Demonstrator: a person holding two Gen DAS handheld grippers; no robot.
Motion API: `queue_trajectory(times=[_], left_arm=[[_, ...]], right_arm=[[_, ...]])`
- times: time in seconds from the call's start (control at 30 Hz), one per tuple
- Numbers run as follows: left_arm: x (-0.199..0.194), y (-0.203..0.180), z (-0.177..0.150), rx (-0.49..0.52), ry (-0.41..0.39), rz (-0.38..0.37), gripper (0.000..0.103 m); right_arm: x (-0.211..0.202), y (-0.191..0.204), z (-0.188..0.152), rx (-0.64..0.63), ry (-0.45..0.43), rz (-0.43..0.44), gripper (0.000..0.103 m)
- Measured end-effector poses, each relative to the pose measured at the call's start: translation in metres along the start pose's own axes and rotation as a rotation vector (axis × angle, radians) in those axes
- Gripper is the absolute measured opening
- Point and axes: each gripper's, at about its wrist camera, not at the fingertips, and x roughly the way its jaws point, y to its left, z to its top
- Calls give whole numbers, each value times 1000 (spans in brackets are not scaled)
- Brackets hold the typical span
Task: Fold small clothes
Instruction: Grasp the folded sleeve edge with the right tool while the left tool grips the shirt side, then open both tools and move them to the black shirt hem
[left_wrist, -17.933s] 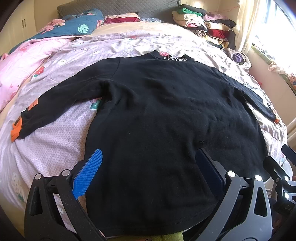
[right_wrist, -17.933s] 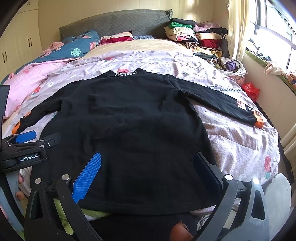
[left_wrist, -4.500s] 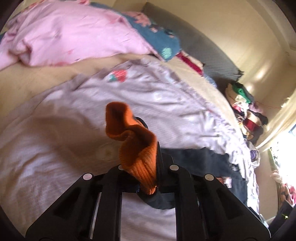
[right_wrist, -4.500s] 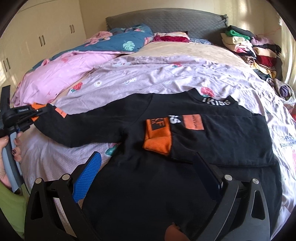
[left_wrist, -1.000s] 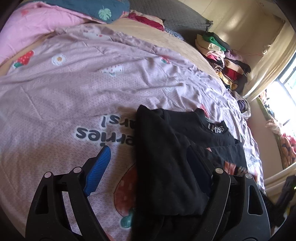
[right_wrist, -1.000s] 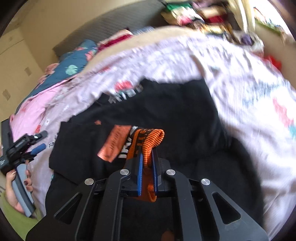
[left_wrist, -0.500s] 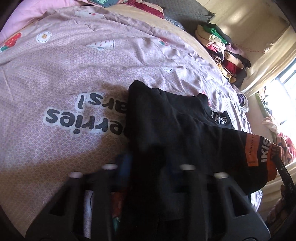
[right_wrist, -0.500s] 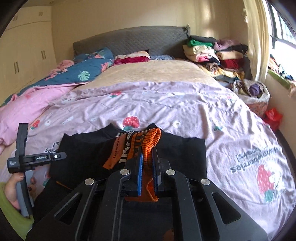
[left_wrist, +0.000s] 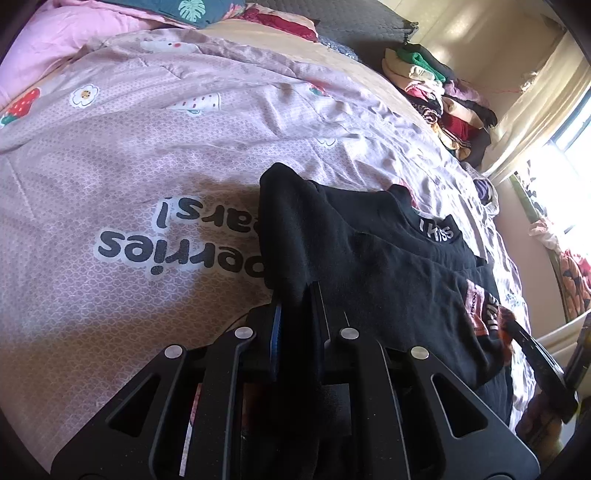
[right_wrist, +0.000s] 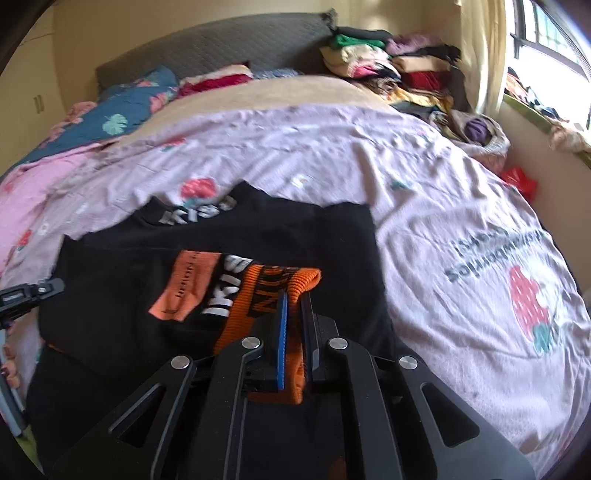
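Step now: The black top (right_wrist: 229, 236) is being folded on the bed (right_wrist: 461, 206). Both sleeves look folded in across the body, so I think the side folds are in hand and the fold from bottom to neck is not yet done.

Where the top is: It lies on the pink bed cover (left_wrist: 122, 184), near the foot end of the bed, with the neck pointing to the headboard.

Left gripper (left_wrist: 297, 325): Its fingers are closed tight on the left side fold of the black cloth.

Right gripper (right_wrist: 293, 321): Its fingers are closed tight on the orange cuff (right_wrist: 280, 291) of a sleeve, which sits over the middle of the top.

Next move: I think the cuff must be laid flat on the body and let go. Then the left side needs to be smoothed, so the top makes a neat long shape before it is folded in half.

Writing on the top: The neck band (left_wrist: 437, 230) reads "iKiss" in white. The sleeve has orange patches with the same sort of letters, too bent to read fully.

Writing on the bed cover: Big dark letters read "berries", upside down, partly hidden by the top.
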Motion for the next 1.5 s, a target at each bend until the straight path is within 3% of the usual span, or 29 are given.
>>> queue_trajectory(times=[0.17, 0.33, 0.47, 0.6, 0.73, 0.77, 0.8, 0.97, 1.03, 1.2, 1.5], left_arm=[[-1, -2, 0, 13, 1, 12, 9], [-14, -8, 0, 51, -16, 17, 11], [-28, -16, 3, 84, -48, 23, 23], [-39, -26, 4, 118, -71, 24, 30], [-42, -36, 2, 146, -66, 9, 33], [-42, -38, 1, 150, -64, 7, 36], [-42, -40, 1, 156, -61, 6, 38], [-36, -52, -6, 187, -38, 7, 44], [-34, -58, -9, 202, -31, 5, 56], [-26, -71, -17, 250, -2, 3, 60], [0, -68, -31, 295, 77, 58, 60]], right_arm=[[2, -5, -3, 3, 5, -43, 0], [-9, -16, -2, 66, 3, 13, 1], [-18, -8, -2, 47, 3, 51, 1], [-22, 5, -5, 25, 6, 89, 14], [-24, 16, -5, 7, 12, 111, 17], [-25, 19, -6, 2, 15, 113, 21], [-25, 20, -6, -2, 13, 115, 31], [-29, 29, -7, -13, 9, 148, 39], [-31, 32, -7, -19, 7, 164, 51], [-30, 46, -9, -56, 10, 180, 66], [-23, 62, -14, -113, 35, 199, 66]])
